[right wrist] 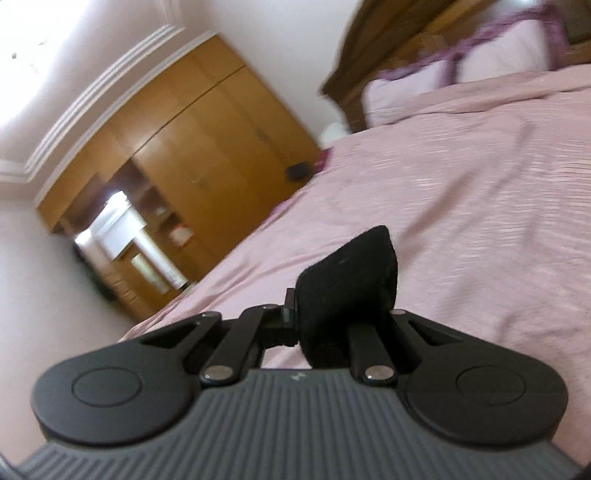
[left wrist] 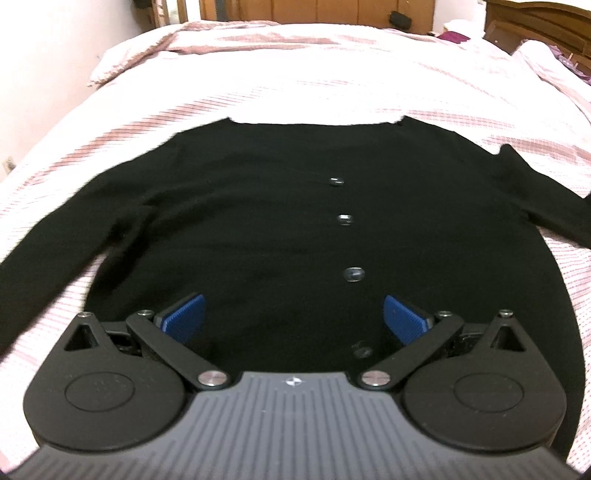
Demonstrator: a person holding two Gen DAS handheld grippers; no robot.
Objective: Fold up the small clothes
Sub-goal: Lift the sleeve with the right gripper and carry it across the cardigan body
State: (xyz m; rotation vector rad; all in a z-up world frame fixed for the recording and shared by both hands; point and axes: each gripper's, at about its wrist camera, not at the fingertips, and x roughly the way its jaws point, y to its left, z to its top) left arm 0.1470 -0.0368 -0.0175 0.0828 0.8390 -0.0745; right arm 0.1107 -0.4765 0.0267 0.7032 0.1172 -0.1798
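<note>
A black buttoned cardigan [left wrist: 258, 206] lies flat on the pink bedspread [left wrist: 295, 81], neck toward the far side, both sleeves spread out. A row of dark buttons [left wrist: 345, 219] runs down its front. My left gripper [left wrist: 293, 314] is open above the cardigan's lower hem, its blue pads [left wrist: 186, 314] wide apart and empty. In the right wrist view, my right gripper [right wrist: 332, 310] is shut on a fold of black cloth [right wrist: 351, 273], the end of a cardigan sleeve, and holds it lifted above the bedspread [right wrist: 461, 184]. The view is tilted and blurred.
Pillows [right wrist: 406, 88] and a wooden headboard [right wrist: 406, 33] stand at the bed's head. A wooden wardrobe [right wrist: 192, 147] lines the wall beyond the bed. A wall [left wrist: 44, 74] runs along the bed's left side.
</note>
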